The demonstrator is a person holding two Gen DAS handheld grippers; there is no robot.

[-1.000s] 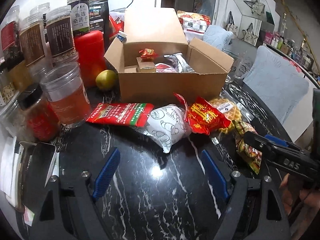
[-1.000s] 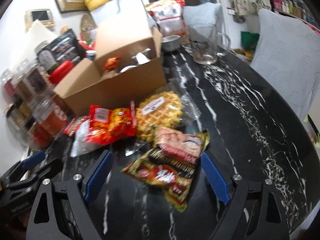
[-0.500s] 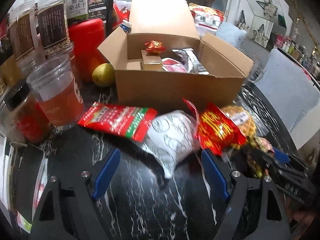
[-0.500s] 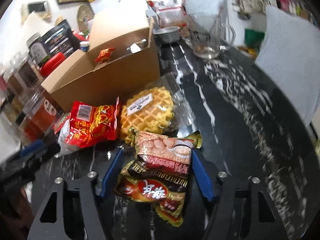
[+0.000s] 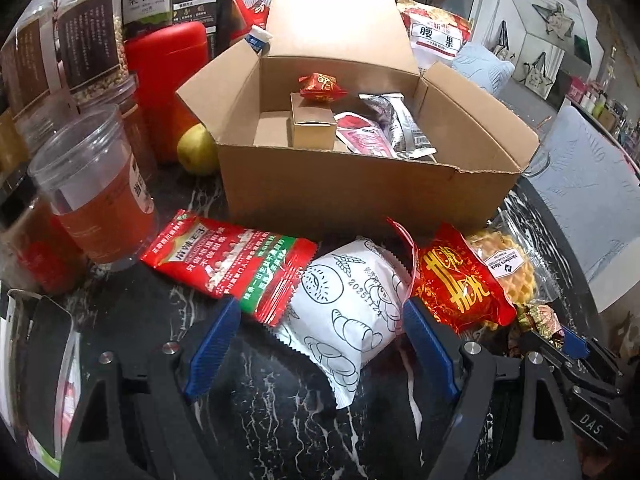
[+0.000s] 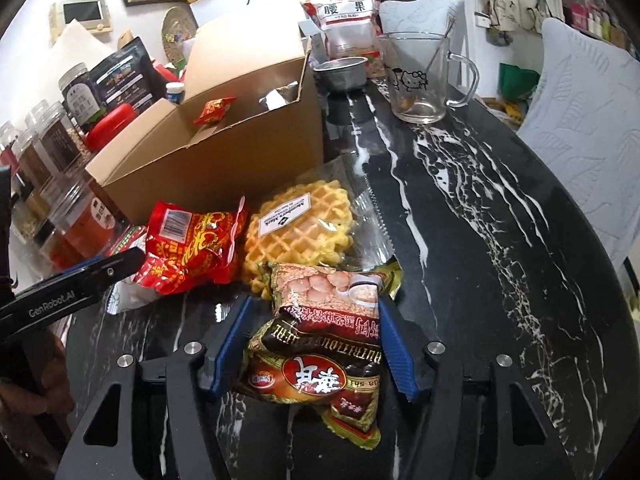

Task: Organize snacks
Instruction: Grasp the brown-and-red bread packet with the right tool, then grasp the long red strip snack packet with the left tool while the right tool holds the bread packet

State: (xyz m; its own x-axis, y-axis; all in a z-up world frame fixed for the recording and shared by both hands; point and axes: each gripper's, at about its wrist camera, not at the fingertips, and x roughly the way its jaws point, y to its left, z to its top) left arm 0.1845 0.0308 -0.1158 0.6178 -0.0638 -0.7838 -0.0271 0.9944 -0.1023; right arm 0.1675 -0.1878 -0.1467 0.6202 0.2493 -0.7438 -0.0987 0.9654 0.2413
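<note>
An open cardboard box (image 5: 360, 196) with a few snacks inside stands on the black marble table (image 6: 460, 208). In front of it lie a red-green packet (image 5: 232, 264), a white bread packet (image 5: 348, 312), a red-gold packet (image 5: 456, 288) and a bagged waffle (image 6: 300, 232). My left gripper (image 5: 320, 344) is open, its blue pads either side of the white packet's near end without pressing it. My right gripper (image 6: 312, 340) is shut on a brown cereal packet (image 6: 320, 320), both pads against its sides. The packet lies partly on the waffle bag.
Jars, a cup of red tea (image 5: 100, 200), a red canister (image 5: 168, 80) and a yellow-green fruit (image 5: 196, 150) crowd the left of the box. A glass mug (image 6: 424, 76), metal bowl (image 6: 340, 74) and cashew bag (image 6: 348, 12) stand behind. A cushioned chair (image 6: 588, 120) is at the right edge.
My right gripper's jaws came in from wide apart onto the cereal packet. My left gripper moved forward, so the white packet now lies between its fingers.
</note>
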